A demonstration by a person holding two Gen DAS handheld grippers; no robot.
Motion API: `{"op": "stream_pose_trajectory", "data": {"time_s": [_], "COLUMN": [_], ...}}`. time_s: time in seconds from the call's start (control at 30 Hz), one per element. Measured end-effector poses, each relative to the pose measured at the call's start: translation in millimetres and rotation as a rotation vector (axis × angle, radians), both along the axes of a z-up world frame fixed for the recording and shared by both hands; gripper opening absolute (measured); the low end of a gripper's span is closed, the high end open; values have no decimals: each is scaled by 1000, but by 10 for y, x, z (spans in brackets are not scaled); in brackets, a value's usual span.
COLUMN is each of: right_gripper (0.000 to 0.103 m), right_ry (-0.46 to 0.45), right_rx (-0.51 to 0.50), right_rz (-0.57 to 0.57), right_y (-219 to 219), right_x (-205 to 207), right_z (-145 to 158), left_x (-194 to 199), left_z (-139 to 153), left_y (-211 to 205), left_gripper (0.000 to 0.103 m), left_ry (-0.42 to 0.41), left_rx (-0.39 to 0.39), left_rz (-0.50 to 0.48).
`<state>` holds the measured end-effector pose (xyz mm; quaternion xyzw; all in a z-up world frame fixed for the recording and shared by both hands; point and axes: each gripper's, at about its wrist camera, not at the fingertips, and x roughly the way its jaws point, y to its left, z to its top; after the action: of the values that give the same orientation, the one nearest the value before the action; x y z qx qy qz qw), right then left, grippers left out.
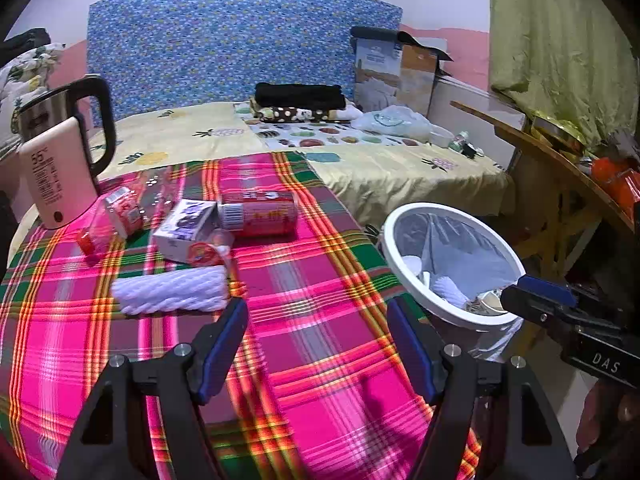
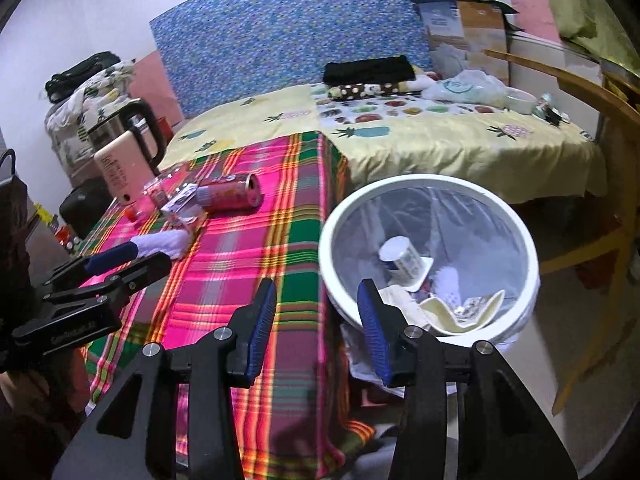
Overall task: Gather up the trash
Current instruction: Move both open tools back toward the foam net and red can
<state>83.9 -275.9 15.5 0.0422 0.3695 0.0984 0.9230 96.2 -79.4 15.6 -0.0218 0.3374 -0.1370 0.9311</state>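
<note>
A white bin with a clear liner stands at the table's right edge and holds a paper cup and crumpled paper. On the plaid tablecloth lie a red can, a small white box, a red carton and a white rolled cloth. My left gripper is open and empty above the cloth, just right of the rolled cloth. My right gripper is open and empty at the bin's near rim.
A steel kettle and a pink phone stand at the table's far left. A bed with a yellow sheet lies behind. A wooden chair stands to the right of the bin.
</note>
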Motion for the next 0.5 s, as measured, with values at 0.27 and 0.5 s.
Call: {"op": "stream_pose_trajectory", "data": {"time_s": [0.27, 0.5], "right_gripper": [44, 44], "right_ry": [23, 26], "right_rx": [4, 1], "right_rz": [48, 100], "right_y": [174, 378], "right_x": [52, 105], "right_z": [-18, -16], "left_x": [-34, 4], "left_z": [-58, -90], "left_y": [255, 536], "left_gripper": [72, 72], "left_ry": [9, 18], "left_rx": [-10, -13], "left_rz": [45, 99]}}
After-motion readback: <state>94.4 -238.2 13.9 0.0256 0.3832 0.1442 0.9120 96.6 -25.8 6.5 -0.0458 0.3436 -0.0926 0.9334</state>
